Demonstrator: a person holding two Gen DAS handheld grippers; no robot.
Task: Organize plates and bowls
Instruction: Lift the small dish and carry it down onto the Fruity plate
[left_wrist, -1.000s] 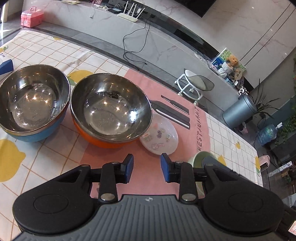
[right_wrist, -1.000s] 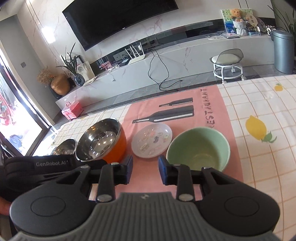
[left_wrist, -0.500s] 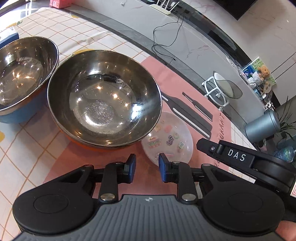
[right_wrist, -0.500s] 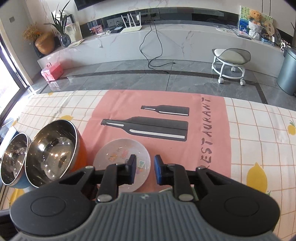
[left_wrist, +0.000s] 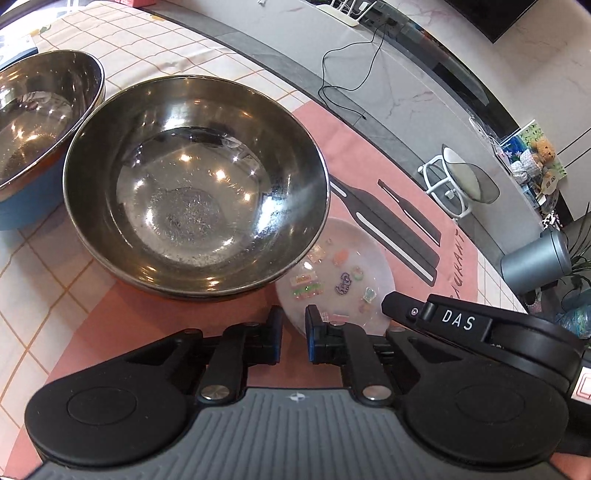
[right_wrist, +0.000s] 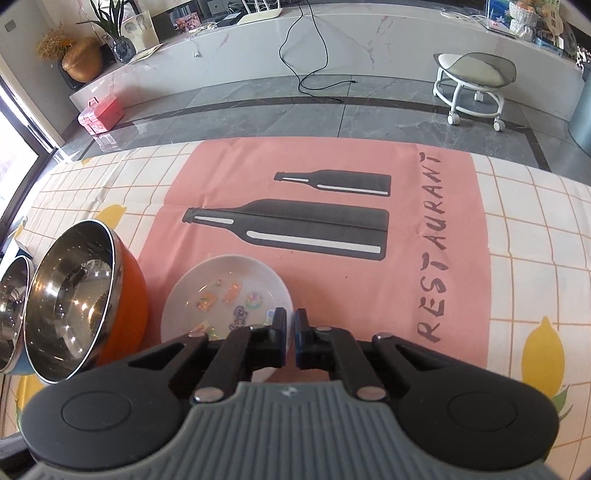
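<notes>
Marble-fronted cabinets and a grey tiled floor run behind a table covered with a checked lemon-print cloth (right_wrist: 535, 221) that has a pink panel at its centre.

From the left wrist view, the left gripper (left_wrist: 293, 338) hangs low over the near edge of the small white plate (left_wrist: 354, 258), its jaws set to a narrow gap with nothing between them. Just left of the plate, and overlapping its rim in this view, sits the orange bowl (left_wrist: 195, 184) with a steel lining. Farther left is the blue bowl (left_wrist: 33, 122), also steel inside, its rim close to the orange one. The right gripper's body enters at the right edge, lettered "DAS".

From the right wrist view, the right gripper (right_wrist: 290, 336) is over the plate's near right rim, jaws almost closed; whether they pinch the rim I cannot tell. The orange bowl stands just left of the plate, the blue one at the far left edge. The pink panel reads "RESTAURANT" beside two printed black bottles (right_wrist: 295, 229).

By my judgement little is done: both bowls and the plate stand separately, nothing stacked, so all the gathering remains.
</notes>
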